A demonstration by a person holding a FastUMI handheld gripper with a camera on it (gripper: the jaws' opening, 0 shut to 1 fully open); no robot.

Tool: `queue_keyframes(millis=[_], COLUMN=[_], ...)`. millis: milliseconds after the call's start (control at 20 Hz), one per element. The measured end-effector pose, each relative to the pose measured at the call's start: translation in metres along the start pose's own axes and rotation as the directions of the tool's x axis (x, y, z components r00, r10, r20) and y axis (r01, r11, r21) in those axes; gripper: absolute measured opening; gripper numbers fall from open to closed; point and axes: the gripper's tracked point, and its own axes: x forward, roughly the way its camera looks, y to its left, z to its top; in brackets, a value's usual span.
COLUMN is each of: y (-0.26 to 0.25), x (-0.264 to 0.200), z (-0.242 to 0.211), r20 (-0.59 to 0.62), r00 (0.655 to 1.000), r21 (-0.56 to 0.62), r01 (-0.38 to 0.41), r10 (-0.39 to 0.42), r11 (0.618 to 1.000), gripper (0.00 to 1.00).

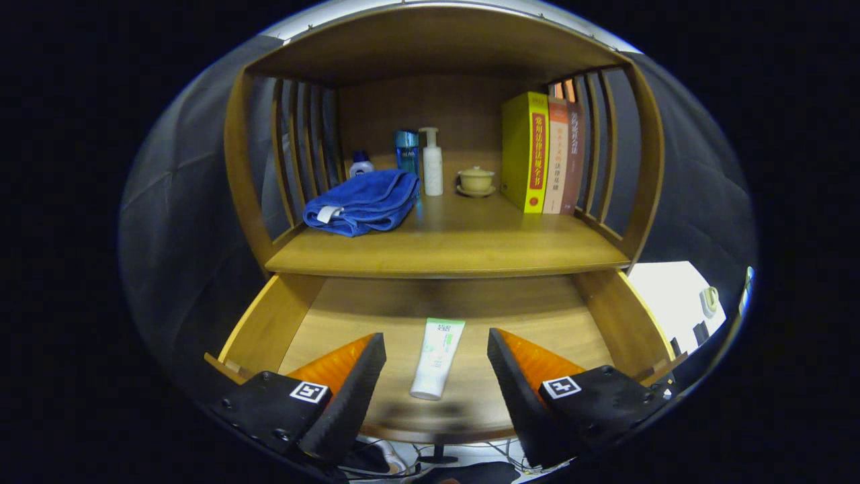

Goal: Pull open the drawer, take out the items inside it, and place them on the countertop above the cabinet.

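The claw (437,376) hangs over the pulled-out drawer (269,323) with its two fingers spread wide and gripping nothing. Between them, lying flat on the drawer's wooden floor, is a white tube (437,358) with a green band at its far end and its cap end pointing back toward the claw. The tube sits roughly midway in the gap, a touch nearer the left finger than the right, and neither finger touches it; it stretches a little way beyond the fingertips into the drawer. The drawer's side walls flare out to either side of the fingers, and its front edge runs below them. Just beyond the drawer, above its back part, is the tabletop (457,252) of the cabinet, a wooden surface framed by slatted sides and a curved top. On its left lies a folded blue towel (363,202), and behind the towel stands a small white bottle with a blue cap (361,163). Near the middle, toward the back, a blue bottle (406,151) and a white pump bottle (432,163) stand just beside each other, with a small yellowish lidded cup (476,180) on its saucer a little to their right. Against the right-hand slats stand three upright books (547,154), the yellow one nearest the cup.
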Motion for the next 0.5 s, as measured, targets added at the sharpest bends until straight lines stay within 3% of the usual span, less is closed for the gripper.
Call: queue_keyframes(millis=[300, 500], y=[0.0, -0.011], x=[0.052, 0.071], z=[-0.009, -0.019], r20=[-0.169, -0.254], r00=[0.985, 0.967], r21=[0.074, 0.043], r01=[-0.004, 0.038], r10=[0.017, -0.026], r11=[0.997, 0.998], gripper=[1.0, 0.99])
